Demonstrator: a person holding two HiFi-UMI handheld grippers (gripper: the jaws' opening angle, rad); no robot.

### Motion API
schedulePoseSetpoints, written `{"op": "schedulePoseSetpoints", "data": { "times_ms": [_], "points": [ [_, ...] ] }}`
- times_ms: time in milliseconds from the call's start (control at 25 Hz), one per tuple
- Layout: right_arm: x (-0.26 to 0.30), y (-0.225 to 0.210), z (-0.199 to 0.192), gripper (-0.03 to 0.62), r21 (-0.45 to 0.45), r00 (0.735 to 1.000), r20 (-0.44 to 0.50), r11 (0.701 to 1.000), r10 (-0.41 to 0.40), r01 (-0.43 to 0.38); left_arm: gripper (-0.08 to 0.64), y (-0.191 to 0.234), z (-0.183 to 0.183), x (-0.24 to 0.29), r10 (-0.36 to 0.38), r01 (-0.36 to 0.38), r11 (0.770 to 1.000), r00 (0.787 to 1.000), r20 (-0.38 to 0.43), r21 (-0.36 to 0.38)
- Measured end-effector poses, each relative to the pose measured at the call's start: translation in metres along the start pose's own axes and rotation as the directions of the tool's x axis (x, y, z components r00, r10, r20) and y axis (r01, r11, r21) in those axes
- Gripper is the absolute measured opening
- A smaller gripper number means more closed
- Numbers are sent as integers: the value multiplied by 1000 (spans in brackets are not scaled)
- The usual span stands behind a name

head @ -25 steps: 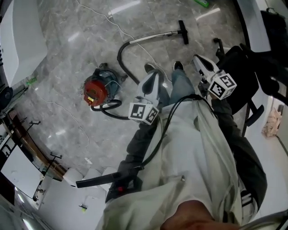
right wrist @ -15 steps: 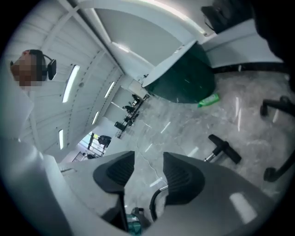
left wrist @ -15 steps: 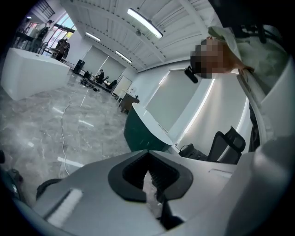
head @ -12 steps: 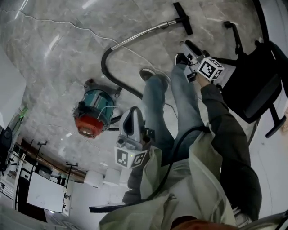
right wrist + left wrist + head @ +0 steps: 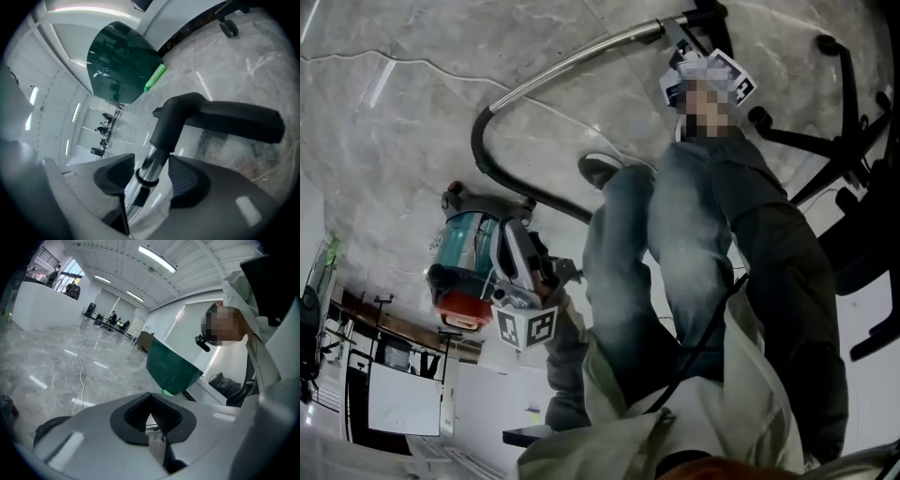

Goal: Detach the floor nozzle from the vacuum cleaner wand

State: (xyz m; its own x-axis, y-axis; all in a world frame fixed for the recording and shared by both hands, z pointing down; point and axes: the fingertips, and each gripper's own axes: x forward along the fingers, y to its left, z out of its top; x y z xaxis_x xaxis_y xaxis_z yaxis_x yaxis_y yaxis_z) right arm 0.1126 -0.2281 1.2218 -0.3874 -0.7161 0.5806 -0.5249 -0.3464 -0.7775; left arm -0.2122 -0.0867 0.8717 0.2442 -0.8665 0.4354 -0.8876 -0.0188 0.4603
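Observation:
The black floor nozzle (image 5: 234,119) lies on the marble floor, its neck joined to the chrome wand (image 5: 150,166). My right gripper (image 5: 151,176) is at that joint with its jaws opening. The wand runs between the pads, and a gap shows on its left side. In the head view the right gripper (image 5: 680,36) is at the top, over the wand (image 5: 572,61) near the nozzle (image 5: 712,14). My left gripper (image 5: 510,234) hangs beside the teal and red vacuum body (image 5: 459,262). In its own view the left gripper (image 5: 151,416) is shut on nothing.
A black hose (image 5: 487,155) curves from the wand to the vacuum body. The person's jeans-clad legs (image 5: 675,244) and a shoe (image 5: 600,169) stand between the grippers. An office chair base (image 5: 853,141) is at the right. A green bin (image 5: 122,65) and a white cord (image 5: 82,362) are further off.
Both grippers have dropped toward the floor. The right one reached the wand at the nozzle end and opened around it. The left one sank beside the vacuum body, still shut.

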Motion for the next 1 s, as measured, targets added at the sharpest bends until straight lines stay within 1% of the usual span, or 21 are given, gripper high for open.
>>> {"op": "schedulePoseSetpoints", "data": {
  "times_ms": [40, 120, 160, 200, 240, 320, 400, 440, 480, 520, 640, 680, 720, 760, 800, 840, 880, 920, 960, 1000],
  "points": [
    [11, -3, -1, 215, 17, 1000, 8, 1000, 4, -4, 5, 2, -9, 2, -2, 3, 1000, 1000, -24, 12],
    [30, -7, -5, 210, 77, 999, -20, 997, 32, -30, 5, 6, -26, 5, -4, 5, 1000, 997, -74, 13],
    [37, -6, -6, 172, 111, 998, -41, 993, 48, -44, 5, 7, -33, 6, -8, 9, 1000, 995, -95, 9],
    [39, -3, -3, 159, 137, 996, -56, 989, 64, -56, 5, 7, -39, 8, -13, 14, 1000, 993, -117, 11],
    [37, 7, 2, 153, 145, 995, -55, 987, 83, -75, 5, 6, -44, 9, -17, 20, 1000, 990, -140, 24],
    [14, 46, 18, 148, 118, 989, -5, 982, 147, -146, 5, 1, -48, 12, -21, 37, 996, 981, -193, 79],
    [-27, 106, 32, 143, 44, 974, 29, 973, 225, -226, 5, -12, -41, 16, -27, 60, 988, 974, -223, 139],
    [-51, 142, 36, 141, -19, 964, 19, 964, 267, -266, 5, -21, -33, 17, -34, 69, 985, 975, -220, 156],
    [-75, 180, 36, 141, -88, 952, -6, 948, 307, -307, 5, -31, -22, 18, -42, 76, 985, 977, -207, 157],
    [-99, 219, 33, 141, -150, 939, -37, 927, 342, -343, 5, -42, -11, 18, -52, 79, 987, 981, -188, 138],
    [-164, 319, 20, 140, -292, 909, -111, 861, 403, -417, 5, -74, 19, 18, -83, 88, 996, 990, -117, 34],
    [-180, 347, 16, 138, -334, 901, -129, 837, 414, -433, 5, -83, 28, 19, -79, 82, 996, 992, -99, 28],
    [-195, 372, 14, 138, -370, 895, -146, 815, 422, -445, 5, -90, 38, 18, -61, 66, 996, 994, -91, 53],
    [-210, 396, 13, 138, -399, 891, -161, 798, 425, -453, 5, -97, 48, 15, -34, 45, 993, 995, -93, 108],
    [-226, 417, 14, 138, -429, 889, -175, 780, 423, -456, 5, -106, 59, 9, -8, 27, 983, 995, -100, 184],
    [-243, 436, 17, 138, -464, 889, -190, 760, 417, -456, 5, -116, 71, 2, 10, 19, 964, 994, -109, 264],
    [-260, 453, 20, 138, -500, 889, -204, 737, 410, -455, 11, -125, 84, -7, 17, 22, 941, 993, -114, 337],
    [-276, 469, 23, 140, -533, 889, -218, 715, 401, -453, 37, -134, 98, -15, 13, 34, 916, 993, -115, 400],
    [-291, 485, 25, 140, -558, 891, -234, 697, 388, -451, 62, -141, 113, -23, 1, 53, 888, 993, -115, 456],
    [-305, 499, 26, 141, -571, 893, -251, 688, 374, -448, 105, -148, 125, -31, -18, 80, 856, 992, -125, 511]
  ]
}}
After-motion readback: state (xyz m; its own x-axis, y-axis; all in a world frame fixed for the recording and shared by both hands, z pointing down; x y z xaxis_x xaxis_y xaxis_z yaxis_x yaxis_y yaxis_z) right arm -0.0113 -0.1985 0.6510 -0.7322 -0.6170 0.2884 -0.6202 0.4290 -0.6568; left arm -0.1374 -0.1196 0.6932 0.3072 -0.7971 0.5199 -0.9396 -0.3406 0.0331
